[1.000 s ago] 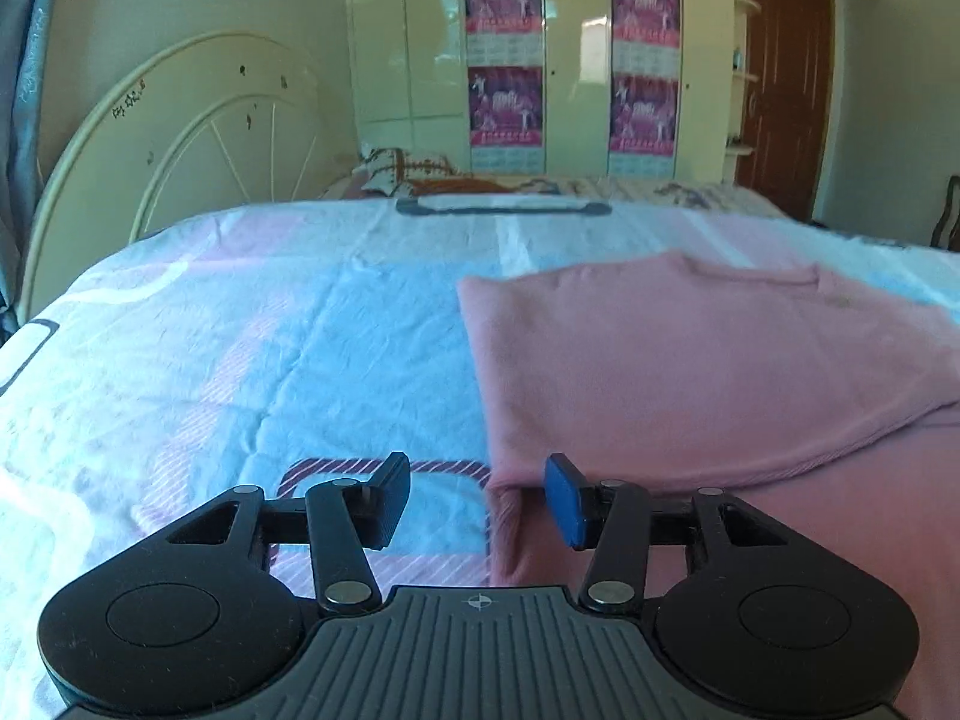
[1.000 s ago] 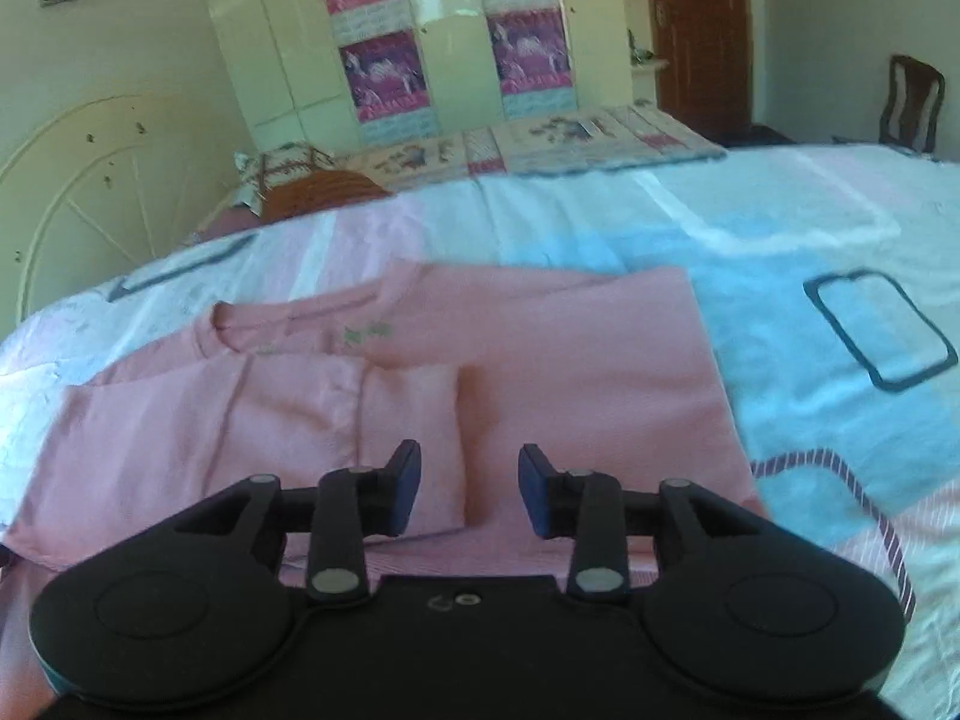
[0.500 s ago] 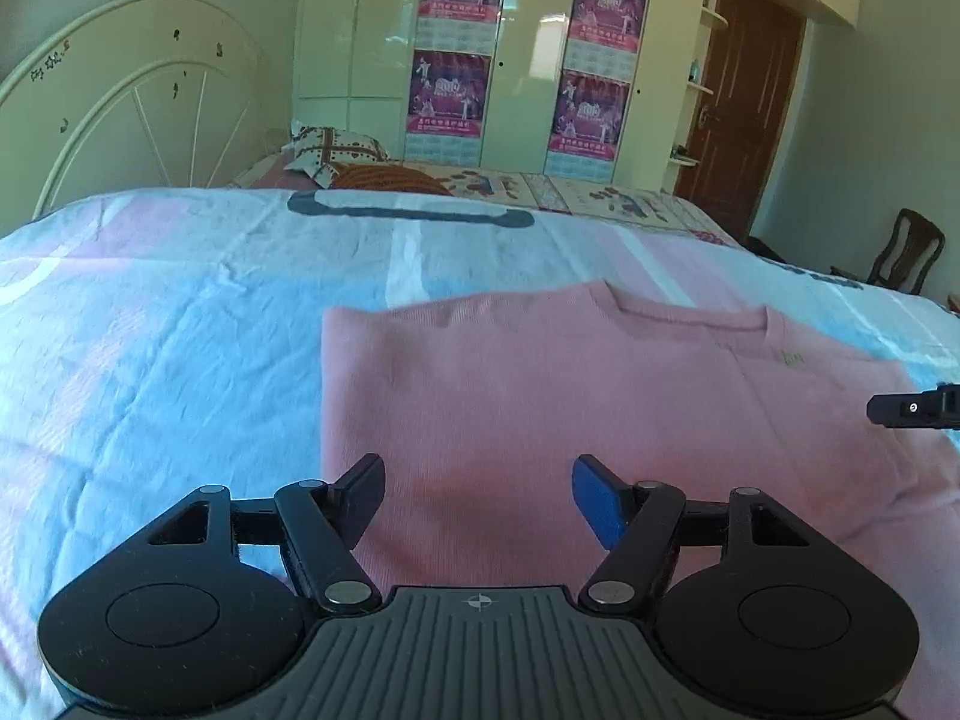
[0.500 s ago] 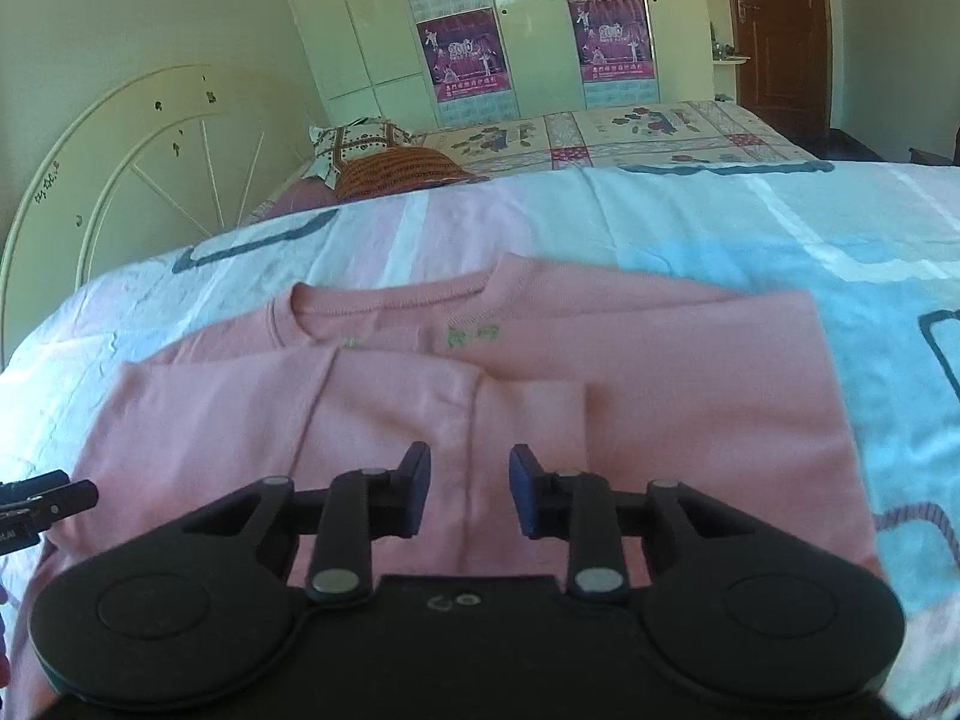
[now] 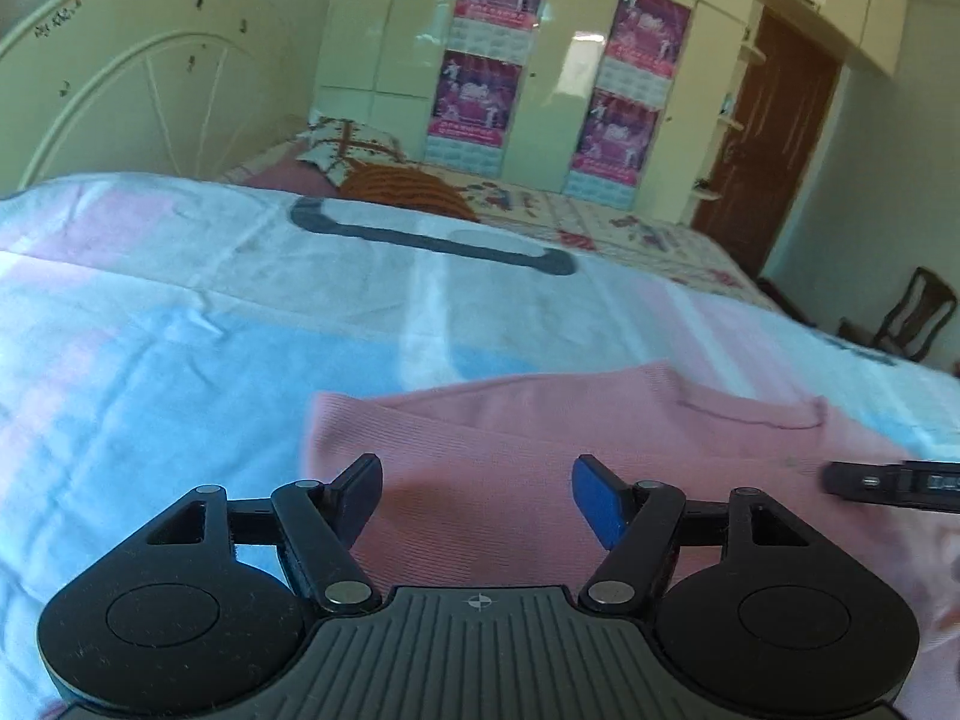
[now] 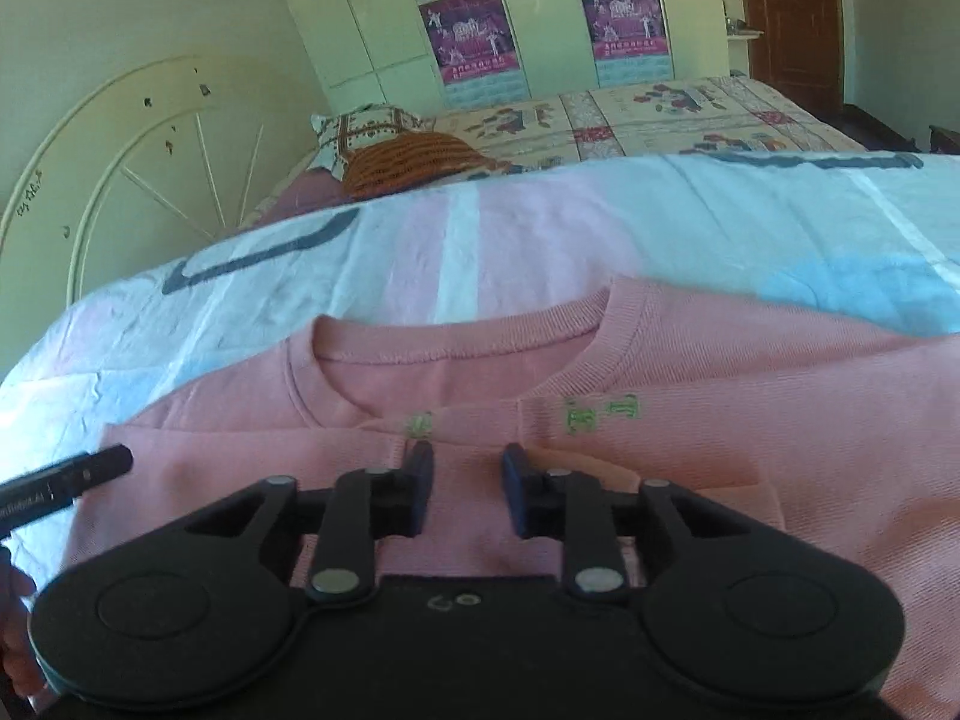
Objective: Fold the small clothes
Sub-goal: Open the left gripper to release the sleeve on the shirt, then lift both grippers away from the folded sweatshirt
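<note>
Broadly, the bed sheet (image 5: 198,360), pastel pink, blue and white, filled both views, and the pink top (image 6: 750,396) was our landmark: it lay flat on the sheet, neckline toward the far pillows (image 6: 384,138), with the sheet bare on every side of it that we could see. Across the top's chest lay a folded-in sleeve (image 6: 690,480), its cuff edge just right of the middle, so we judged the sleeves already turned in and the lengthwise fold to be the step in hand.

Over the top's left shoulder corner hung our left gripper (image 5: 477,501), jaws spread wide with nothing between them, only fabric beneath. Our right gripper (image 6: 467,492) hovered over the chest just below the collar (image 6: 456,342), its jaws opening and empty too, though narrower than the left's.

Next, we reckoned, each gripper had to drop onto the shoulder line either side of the collar and pinch through both layers, so the sleeve would not slip loose when the top was folded over.
</note>
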A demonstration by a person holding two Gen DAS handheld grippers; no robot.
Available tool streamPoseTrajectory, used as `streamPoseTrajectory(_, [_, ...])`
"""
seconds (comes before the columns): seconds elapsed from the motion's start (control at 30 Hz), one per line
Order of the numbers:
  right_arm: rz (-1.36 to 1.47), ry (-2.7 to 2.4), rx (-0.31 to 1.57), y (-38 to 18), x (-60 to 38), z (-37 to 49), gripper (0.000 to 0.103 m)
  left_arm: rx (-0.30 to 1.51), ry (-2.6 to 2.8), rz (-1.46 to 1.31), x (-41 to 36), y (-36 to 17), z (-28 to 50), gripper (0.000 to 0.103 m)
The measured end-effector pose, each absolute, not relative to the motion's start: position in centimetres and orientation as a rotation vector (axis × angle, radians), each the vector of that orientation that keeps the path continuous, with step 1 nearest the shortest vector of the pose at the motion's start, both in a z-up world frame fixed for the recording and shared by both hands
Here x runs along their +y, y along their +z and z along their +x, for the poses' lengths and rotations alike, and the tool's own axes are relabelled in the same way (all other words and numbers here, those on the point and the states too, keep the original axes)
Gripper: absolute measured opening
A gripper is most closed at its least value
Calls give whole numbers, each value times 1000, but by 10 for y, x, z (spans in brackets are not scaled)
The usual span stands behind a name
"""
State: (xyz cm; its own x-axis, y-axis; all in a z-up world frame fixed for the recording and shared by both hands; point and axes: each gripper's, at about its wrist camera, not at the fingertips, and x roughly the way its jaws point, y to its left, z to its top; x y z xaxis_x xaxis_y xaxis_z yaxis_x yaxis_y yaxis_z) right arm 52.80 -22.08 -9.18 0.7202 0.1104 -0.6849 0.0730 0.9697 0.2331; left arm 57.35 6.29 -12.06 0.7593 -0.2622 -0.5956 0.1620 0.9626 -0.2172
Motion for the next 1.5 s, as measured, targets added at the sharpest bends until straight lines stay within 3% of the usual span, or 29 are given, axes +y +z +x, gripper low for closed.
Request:
streamPoseTrajectory(0.13, [189, 125, 802, -95, -180, 535, 35, 667, -276, -44, 1, -119, 561, 69])
streamPoseTrajectory(0.17, [152, 111, 813, -98, -175, 534, 30, 682, -263, -25, -3, -121, 562, 69])
streamPoseTrajectory(0.2, [120, 93, 814, -99, -176, 533, 34, 700, -271, -21, -1, -124, 562, 69])
streamPoseTrajectory(0.33, [79, -47, 807, -93, -225, 517, 34, 715, -182, 44, 41, -133, 549, 69])
streamPoseTrajectory(0.37, [87, -76, 808, -93, -242, 511, 23, 720, -163, 34, 55, -135, 547, 68])
streamPoseTrajectory(0.43, [118, -136, 810, -93, -275, 499, 36, 706, -144, 32, 68, -130, 539, 68])
streamPoseTrajectory(0.57, [212, -139, 762, -80, -291, 476, 35, 647, -170, 40, 59, -110, 519, 69])
streamPoseTrajectory(0.63, [164, -96, 712, -70, -275, 457, 32, 636, -203, 32, 49, -105, 505, 69])
streamPoseTrajectory(0.7, [150, -54, 734, -74, -264, 445, 22, 650, -234, 24, 39, -109, 492, 69])
streamPoseTrajectory(0.87, [132, -104, 819, -94, -263, 430, 18, 734, -221, 102, 32, -128, 471, 69])
streamPoseTrajectory(1.0, [120, -95, 733, -68, -261, 411, 24, 707, -183, 95, 42, -116, 453, 69])
streamPoseTrajectory(1.1, [139, -105, 862, -88, -265, 429, 23, 739, -187, 90, 48, -127, 457, 71])
streamPoseTrajectory(1.37, [91, -106, 854, -97, -256, 432, 24, 742, -162, 120, 41, -127, 455, 72])
streamPoseTrajectory(1.43, [103, -96, 864, -92, -258, 428, 30, 757, -151, 129, 39, -123, 457, 72])
streamPoseTrajectory(1.5, [109, -85, 846, -83, -259, 416, 53, 773, -136, 139, 38, -119, 452, 72])
